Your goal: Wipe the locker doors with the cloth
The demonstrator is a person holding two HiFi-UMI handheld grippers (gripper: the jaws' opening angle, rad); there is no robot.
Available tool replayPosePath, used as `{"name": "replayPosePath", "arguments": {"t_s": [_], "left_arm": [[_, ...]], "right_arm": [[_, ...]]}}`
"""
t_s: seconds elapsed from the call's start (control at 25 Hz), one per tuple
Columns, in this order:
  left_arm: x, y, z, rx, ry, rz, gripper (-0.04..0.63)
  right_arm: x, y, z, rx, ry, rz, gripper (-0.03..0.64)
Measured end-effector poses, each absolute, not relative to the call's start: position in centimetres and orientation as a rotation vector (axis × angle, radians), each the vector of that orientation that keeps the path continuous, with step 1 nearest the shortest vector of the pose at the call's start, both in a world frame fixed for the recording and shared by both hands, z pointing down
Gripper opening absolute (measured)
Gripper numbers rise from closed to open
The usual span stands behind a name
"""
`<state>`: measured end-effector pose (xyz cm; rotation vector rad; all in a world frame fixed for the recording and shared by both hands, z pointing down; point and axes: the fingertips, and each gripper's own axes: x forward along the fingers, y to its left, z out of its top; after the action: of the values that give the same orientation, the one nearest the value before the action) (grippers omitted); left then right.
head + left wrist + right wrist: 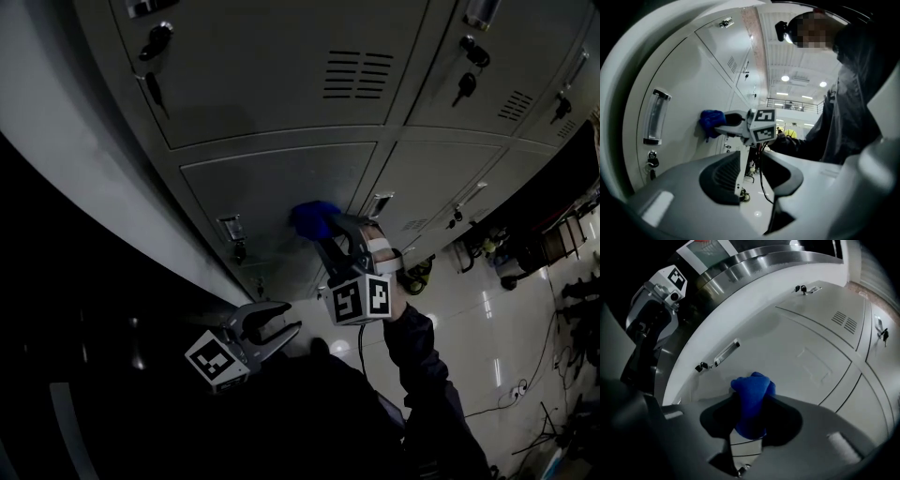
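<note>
A blue cloth (313, 220) is bunched between the jaws of my right gripper (330, 228), which is shut on it and presses it against a grey locker door (272, 192). In the right gripper view the cloth (751, 401) touches that door (797, 352) below its handle (725, 351). The left gripper view shows the cloth (711, 123) on the door (684, 117) from the side. My left gripper (281, 323) hangs lower and to the left, open, with nothing between its fingers, apart from the lockers.
More locker doors (272, 66) with keys (153, 89) and vent slots (358, 75) surround the wiped one. A white side panel (84, 178) bounds the lockers at left. A shiny floor (487, 328) with cables (511, 394) lies at right.
</note>
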<state>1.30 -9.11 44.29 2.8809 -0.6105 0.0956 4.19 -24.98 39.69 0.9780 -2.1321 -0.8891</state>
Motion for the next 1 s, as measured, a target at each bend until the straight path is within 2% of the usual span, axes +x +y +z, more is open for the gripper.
{"name": "replayPosePath", "arguments": {"t_s": [0.52,1.0], "left_arm": [[1.5,-9.0,44.0,2.842,-0.629,0.123,0.121],[1.9,-8.7,43.8,2.824,-0.624,0.181,0.121]], "right_arm": [[3.6,-25.1,54.1,0.762,-2.066,-0.706,0.124],[4.0,-25.1,62.5,0.64,-1.968,-0.621,0.124]]}}
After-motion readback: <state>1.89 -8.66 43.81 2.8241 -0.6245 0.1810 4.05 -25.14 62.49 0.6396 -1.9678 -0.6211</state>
